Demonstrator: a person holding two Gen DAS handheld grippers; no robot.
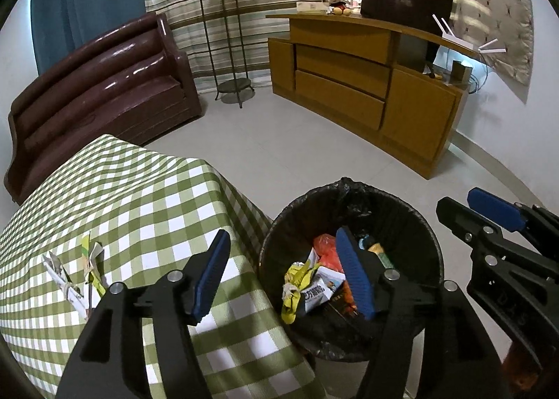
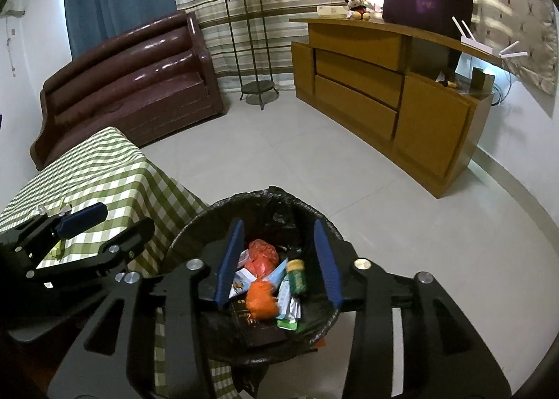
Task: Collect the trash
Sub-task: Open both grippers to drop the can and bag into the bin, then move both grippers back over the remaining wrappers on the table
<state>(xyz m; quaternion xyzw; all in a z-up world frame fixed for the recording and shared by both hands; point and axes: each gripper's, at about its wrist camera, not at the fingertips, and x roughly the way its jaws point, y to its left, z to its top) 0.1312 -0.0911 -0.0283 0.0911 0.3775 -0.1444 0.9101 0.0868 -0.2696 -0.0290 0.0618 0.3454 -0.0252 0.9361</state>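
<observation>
A black-lined trash bin (image 1: 349, 189) (image 2: 244, 196) stands on the floor against the corner of a table with a green checked cloth (image 1: 139, 196) (image 2: 97, 168). Inside it lie a crumpled yellow wrapper (image 1: 297, 280), an orange bag (image 2: 262, 256), a green bottle (image 2: 296, 275) and cartons. My left gripper (image 1: 282, 235) hangs open over the bin's left rim and the table edge, with nothing between its pads. My right gripper (image 2: 278, 224) is open over the bin, and nothing is between its pads either. Crumpled white paper (image 1: 70, 280) and a yellow-green wrapper (image 1: 92, 259) lie on the table to the left.
A dark brown sofa (image 1: 104, 85) stands behind the table. A tall metal plant stand (image 1: 227, 50) carries a potted plant by the striped curtain. A wooden cabinet (image 1: 367, 85) runs along the right wall. Pale tiled floor (image 1: 279, 147) spreads between them.
</observation>
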